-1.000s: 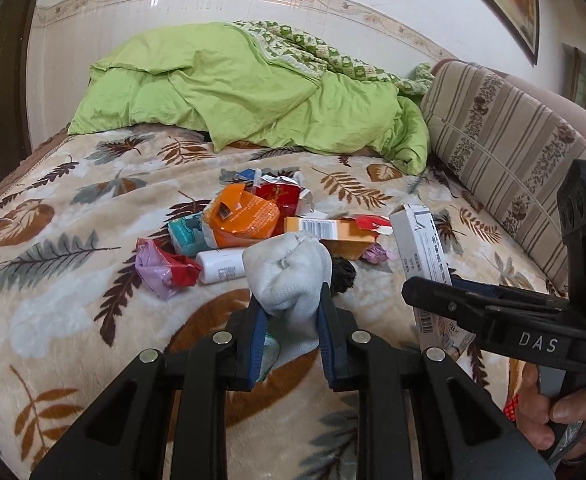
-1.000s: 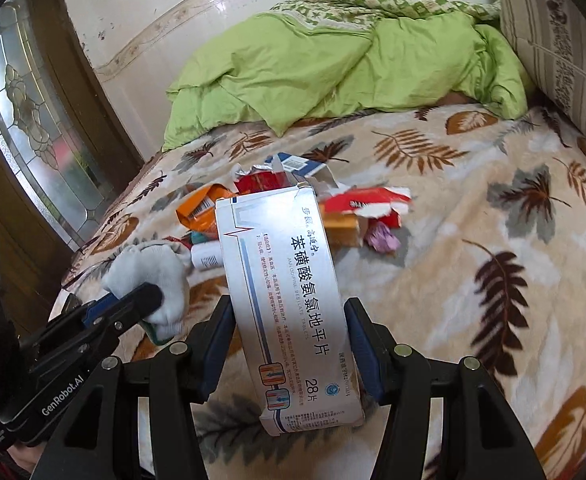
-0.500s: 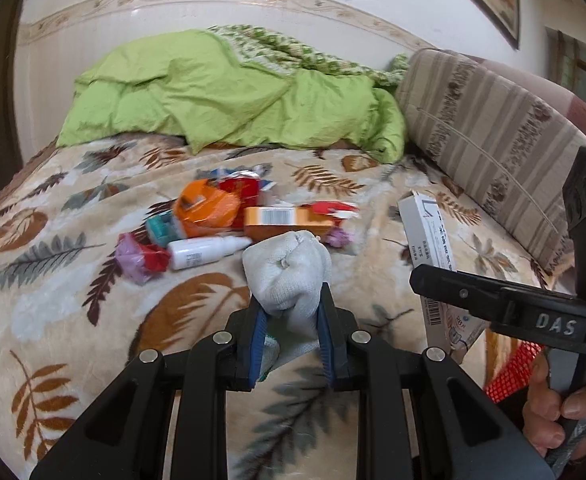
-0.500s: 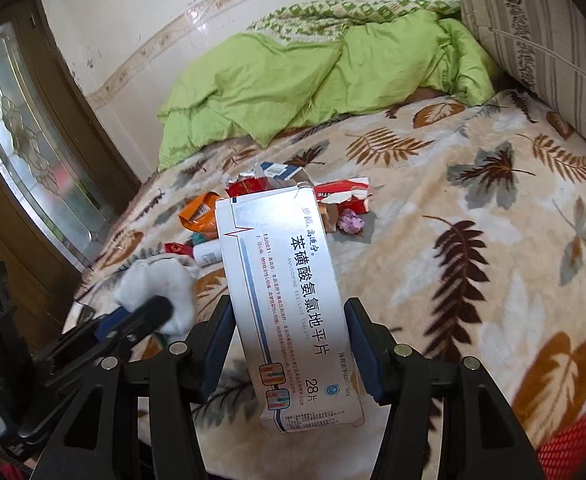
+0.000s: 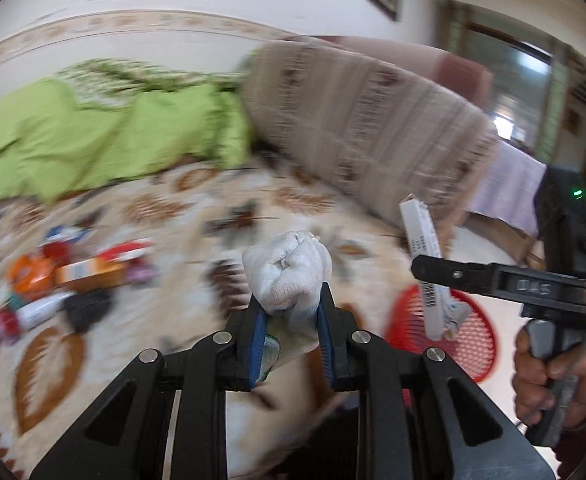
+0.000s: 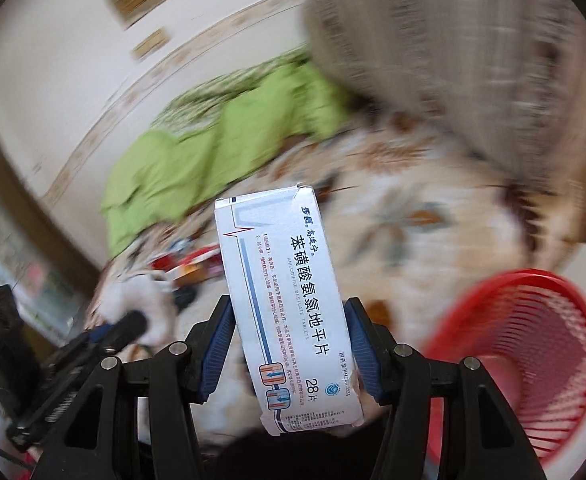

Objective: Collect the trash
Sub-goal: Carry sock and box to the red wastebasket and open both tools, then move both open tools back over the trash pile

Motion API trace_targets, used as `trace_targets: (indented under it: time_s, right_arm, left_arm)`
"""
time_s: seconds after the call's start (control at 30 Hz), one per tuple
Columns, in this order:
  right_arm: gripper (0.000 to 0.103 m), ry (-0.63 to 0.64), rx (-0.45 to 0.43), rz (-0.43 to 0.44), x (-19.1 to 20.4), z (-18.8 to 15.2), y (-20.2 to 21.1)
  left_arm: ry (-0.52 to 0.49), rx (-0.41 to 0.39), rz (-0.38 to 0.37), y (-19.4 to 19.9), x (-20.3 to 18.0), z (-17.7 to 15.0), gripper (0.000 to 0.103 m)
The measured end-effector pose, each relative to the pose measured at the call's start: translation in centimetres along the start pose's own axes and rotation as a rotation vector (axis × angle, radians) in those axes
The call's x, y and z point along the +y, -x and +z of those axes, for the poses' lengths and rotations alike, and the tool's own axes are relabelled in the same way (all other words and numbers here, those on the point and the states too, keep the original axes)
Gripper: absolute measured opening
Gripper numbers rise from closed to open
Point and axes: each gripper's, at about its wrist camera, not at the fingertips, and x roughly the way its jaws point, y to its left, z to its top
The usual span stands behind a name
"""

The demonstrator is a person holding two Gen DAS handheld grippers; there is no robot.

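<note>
Both grippers have swung away from the litter pile toward a red mesh basket (image 6: 533,360), which now sits just ahead and right of the right gripper (image 6: 289,344). That gripper clamps a white medicine box (image 6: 285,300) upright between its jaws; the left gripper (image 5: 291,328) is clenched on a balled white sock (image 5: 287,274), with the basket beyond and to its right. Neither item is in the basket yet — and several wrappers, cartons and a small bottle (image 5: 41,312) remain on the leaf-print blanket (image 5: 153,208), far left. Beyond lie a green quilt (image 5: 93,136), a striped cushion (image 5: 365,120) and a pale wall.
</note>
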Motion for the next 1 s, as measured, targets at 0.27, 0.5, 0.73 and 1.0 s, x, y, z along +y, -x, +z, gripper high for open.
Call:
trace_targets:
  time_s: [0.27,0.5,0.73,1.0]
  right_arm:
    - [0.06,-0.177,-0.055,-0.183,-9.6,-0.5,5.0]
    - [0.066,-0.282,-0.041,-0.24,-13.6,-0.8,5.6]
    - [0.068,-0.244,-0.064,-0.242,-13.4,-0.6,5.9]
    - [0.068,-0.121,-0.025,-0.145,-7.4,-0.2,2.6]
  left_arm:
    - [-0.077,0.111,-0.236,-6.1,-9.9,1.2,0.022]
    - [-0.093,0.176,-0.308,-9.4,-14.4,1.1,0.054]
    - [-0.07,0.152,-0.261,-8.4,-12.9,1.1,0.058]
    - [0.021,0.071,-0.027,-3.8,-4.7,0.2,0.059]
